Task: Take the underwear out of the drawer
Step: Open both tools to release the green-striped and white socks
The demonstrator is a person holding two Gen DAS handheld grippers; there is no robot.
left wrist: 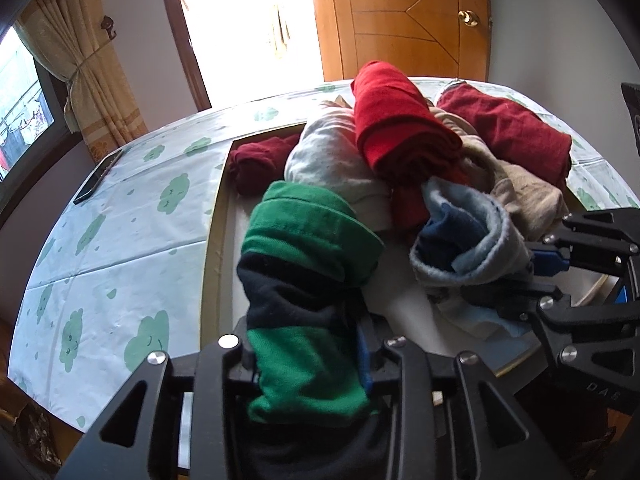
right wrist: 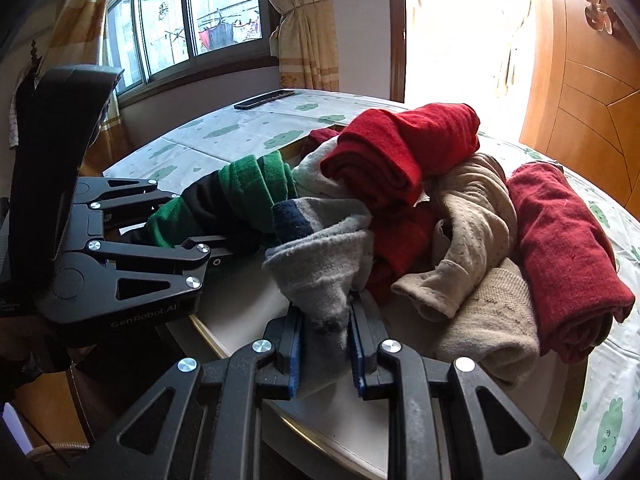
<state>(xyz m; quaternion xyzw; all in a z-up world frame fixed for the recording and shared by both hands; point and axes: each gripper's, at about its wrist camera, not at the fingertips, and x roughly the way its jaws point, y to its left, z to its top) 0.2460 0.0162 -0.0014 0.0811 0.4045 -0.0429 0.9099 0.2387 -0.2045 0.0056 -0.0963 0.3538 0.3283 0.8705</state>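
Observation:
A shallow drawer (left wrist: 212, 240) lies on a cloth-covered table, piled with rolled underwear. My left gripper (left wrist: 304, 340) is shut on a green and black roll (left wrist: 308, 240), which fills the gap between its fingers and sticks out ahead over the drawer's left side. The right wrist view shows the same left gripper (right wrist: 196, 224) and green roll (right wrist: 248, 184) at the left. My right gripper (right wrist: 326, 312) is shut on a grey and blue piece (right wrist: 320, 264), its blue pads pinching the cloth. That right gripper (left wrist: 536, 276) and grey piece (left wrist: 468, 240) also appear at the right of the left wrist view.
Still in the pile are a bright red roll (left wrist: 400, 120), a dark red roll (left wrist: 508, 132), a small maroon roll (left wrist: 256, 164), a white dotted piece (left wrist: 332, 160) and beige pieces (right wrist: 472, 220). A dark flat device (left wrist: 98, 176) lies on the cloud-print tablecloth (left wrist: 120, 240).

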